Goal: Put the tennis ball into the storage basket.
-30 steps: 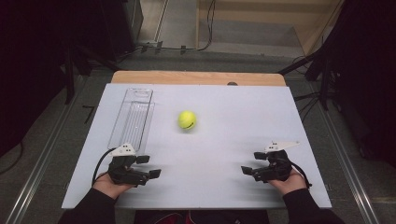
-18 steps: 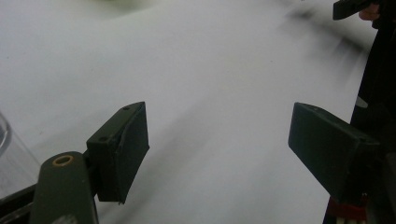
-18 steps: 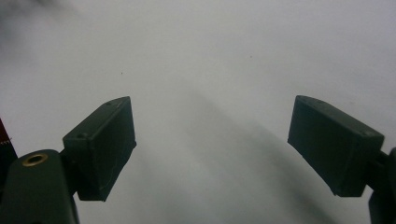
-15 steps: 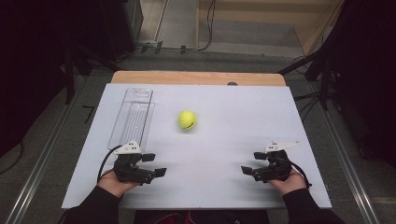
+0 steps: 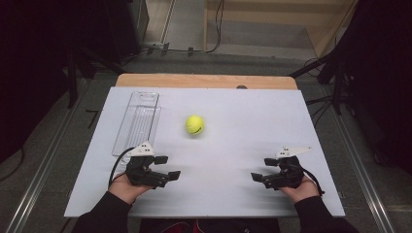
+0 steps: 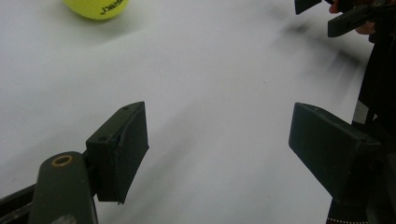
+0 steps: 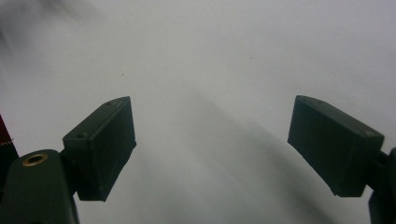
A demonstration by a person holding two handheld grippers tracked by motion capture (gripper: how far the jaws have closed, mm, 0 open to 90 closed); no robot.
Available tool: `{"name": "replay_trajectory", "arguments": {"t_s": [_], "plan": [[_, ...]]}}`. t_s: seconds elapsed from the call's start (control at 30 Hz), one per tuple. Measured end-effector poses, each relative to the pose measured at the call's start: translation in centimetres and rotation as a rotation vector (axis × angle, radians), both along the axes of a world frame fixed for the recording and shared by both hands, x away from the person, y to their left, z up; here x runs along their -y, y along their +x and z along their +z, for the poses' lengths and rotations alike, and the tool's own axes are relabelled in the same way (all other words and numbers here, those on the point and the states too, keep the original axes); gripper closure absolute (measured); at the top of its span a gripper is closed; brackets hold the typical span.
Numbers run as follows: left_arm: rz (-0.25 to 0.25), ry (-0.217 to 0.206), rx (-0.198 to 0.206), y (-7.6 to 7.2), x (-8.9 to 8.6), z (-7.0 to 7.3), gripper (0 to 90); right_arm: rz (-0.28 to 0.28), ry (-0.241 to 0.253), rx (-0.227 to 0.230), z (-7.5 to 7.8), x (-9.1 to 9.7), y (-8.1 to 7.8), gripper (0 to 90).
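We hold the left gripper (image 5: 167, 166) low over the near left part of the white table (image 5: 243, 126), its jaws pointing toward the middle of the table and a little away from us. In the left gripper view its two black pads (image 6: 122, 149) stand well apart with only bare table between them; they hold nothing. The right gripper (image 5: 256, 177) sits over the near right part of the table, jaws pointing inward toward the left one, and in the right gripper view its pads (image 7: 103, 144) are likewise spread wide with nothing in the gap. The ball (image 5: 194, 124) lies on the table ahead of the left gripper, near the middle and somewhat left of centre, well apart from both grippers. Being round, it has no long axis to speak of; a dark mark shows on the side that faces us, and in the left gripper view the ball (image 6: 97, 7) sits at the upper left edge with dark lettering on its lower face. To the left of the ball lies a clear tray (image 5: 137, 121), empty as far as we can see. Its long axis runs from our side toward the far edge, tilted slightly so the far end leans right; its near end is just beyond the left gripper.
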State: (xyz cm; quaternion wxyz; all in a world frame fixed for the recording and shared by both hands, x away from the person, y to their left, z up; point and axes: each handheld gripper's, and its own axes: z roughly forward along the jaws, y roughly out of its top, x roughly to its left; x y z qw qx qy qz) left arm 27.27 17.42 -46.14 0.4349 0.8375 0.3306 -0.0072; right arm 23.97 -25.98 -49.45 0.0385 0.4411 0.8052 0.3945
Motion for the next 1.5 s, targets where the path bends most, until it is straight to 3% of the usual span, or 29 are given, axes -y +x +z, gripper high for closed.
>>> {"name": "replay_trajectory", "arguments": {"t_s": [0.23,0.5,0.6,0.63,0.67,1.1,1.5], "plan": [[0.000,-0.004,-0.006,0.5,0.8,0.2,19.9,-0.004,0.004,-0.002,0.0,0.0,0.0,13.1],[-0.006,0.019,-0.014,1.1,1.8,0.5,19.8,-0.006,0.005,0.000,0.0,0.0,0.0,13.2],[-0.004,-0.007,-0.032,1.6,2.1,0.6,9.5,-0.005,0.006,0.001,0.0,0.1,0.0,13.2],[-0.007,-0.017,-0.051,1.8,2.2,0.6,1.2,-0.005,0.006,0.001,0.0,0.1,0.0,13.2],[-0.005,-0.023,-0.051,2.0,2.2,0.7,0.0,-0.007,0.007,0.000,0.0,0.0,0.0,13.2],[0.030,0.006,-0.020,3.5,2.9,1.3,0.0,-0.005,0.010,0.002,0.0,0.1,0.1,13.2],[0.050,0.027,-0.016,5.3,3.8,1.5,0.0,-0.004,0.016,0.003,0.1,0.1,0.1,13.2]]}}
